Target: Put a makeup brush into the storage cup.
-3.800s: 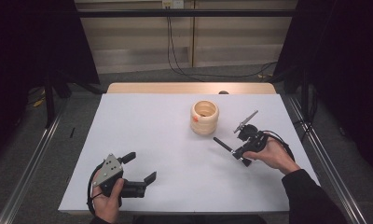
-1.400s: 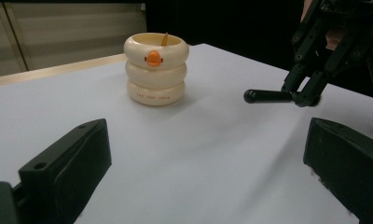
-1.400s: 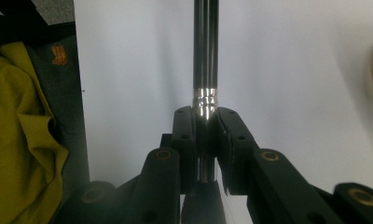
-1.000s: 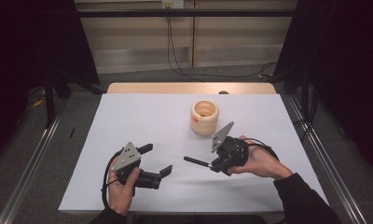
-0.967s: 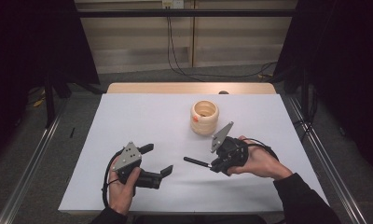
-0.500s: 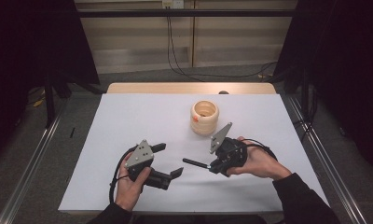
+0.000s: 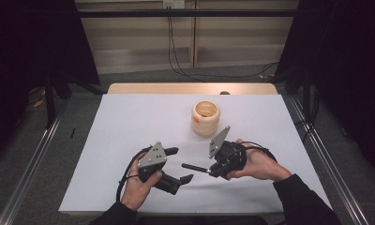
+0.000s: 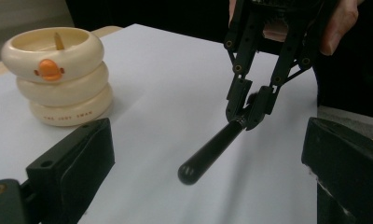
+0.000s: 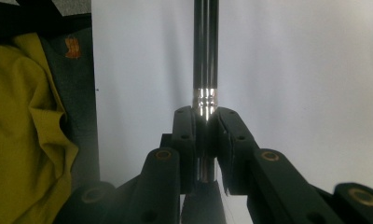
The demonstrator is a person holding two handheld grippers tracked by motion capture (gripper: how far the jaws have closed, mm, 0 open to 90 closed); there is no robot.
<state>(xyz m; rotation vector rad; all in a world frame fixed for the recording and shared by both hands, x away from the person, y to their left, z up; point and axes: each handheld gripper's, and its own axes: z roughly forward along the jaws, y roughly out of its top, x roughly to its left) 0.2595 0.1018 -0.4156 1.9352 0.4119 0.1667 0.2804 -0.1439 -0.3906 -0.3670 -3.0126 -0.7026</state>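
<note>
Black-handled rod (image 7: 195, 167), a slim tool with a dark rounded grip at one end and a shiny metal shaft at the other, is held in the air just above the white desk (image 7: 129, 122), near the middle of its near edge. The right claw (image 7: 213, 170) is closed tight on the metal part of it, just behind a bright banded collar (image 9: 205, 99), so the black grip sticks out free toward the left claw (image 7: 182, 165). In the left claw's own view the rounded end of the handle (image 8: 208, 153) points toward the camera, between that claw's two wide-spread jaws, which hold nothing and do not touch it.

Judging by its look, the tool is stiff and light, and will not bend or crush under a firm pinch. The polished shaft is likely slippery, and being round it could roll or twist in a loose hold. The matte black grip looks like the better place to seize: thicker, less slick, and free along its whole length. A hold around its middle, square across the axis, seems safest for a handover, with the right claw letting go only once the other has closed.

At the far side of the desk, well apart from both hands, stands a cream stack of rings with an orange duck bill (image 7: 205, 118), untouched.
</note>
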